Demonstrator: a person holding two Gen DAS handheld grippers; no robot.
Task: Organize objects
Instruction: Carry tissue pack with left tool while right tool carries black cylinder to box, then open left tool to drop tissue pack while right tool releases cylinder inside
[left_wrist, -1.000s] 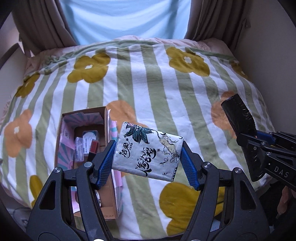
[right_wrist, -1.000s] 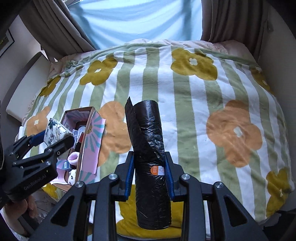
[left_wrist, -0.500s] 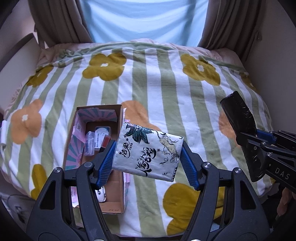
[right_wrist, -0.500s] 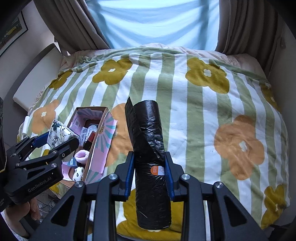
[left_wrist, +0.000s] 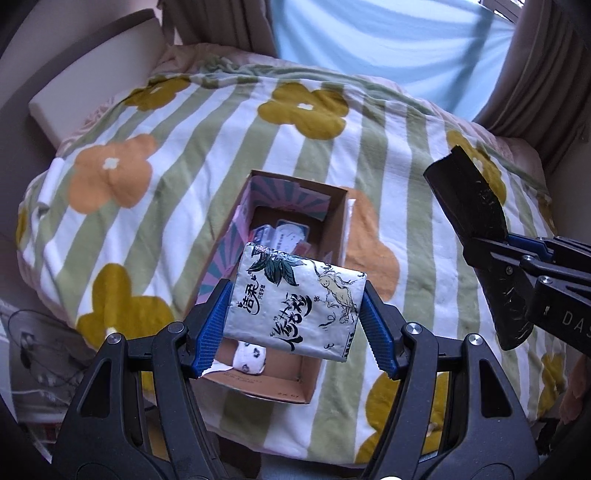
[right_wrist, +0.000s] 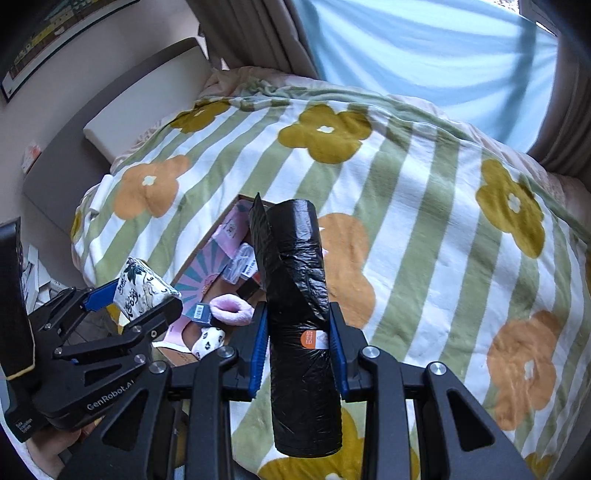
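My left gripper (left_wrist: 295, 325) is shut on a silver tissue pack (left_wrist: 295, 302) with black calligraphy and leaves, held in the air over the near half of an open cardboard box (left_wrist: 332, 229) on the bed. My right gripper (right_wrist: 298, 347) is shut on a roll of black bin bags (right_wrist: 299, 295) with an orange label, held to the right of the box (right_wrist: 207, 258). The box holds small packets, a pink fluffy thing (right_wrist: 232, 308) and a white patterned roll (left_wrist: 252, 357). The bag roll shows in the left wrist view (left_wrist: 469, 206); the tissue pack shows in the right wrist view (right_wrist: 142, 286).
The bed wears a white and green striped blanket (left_wrist: 184, 147) with yellow and orange flowers. A padded headboard (right_wrist: 122, 118) stands at the left, curtains and a bright window (right_wrist: 424, 62) beyond. The bed's near edge drops to a cluttered floor (left_wrist: 33, 350) at the left.
Both grippers have swung left, so the box now lies straight under the tissue pack and just left of the bag roll. Both grips are unchanged.
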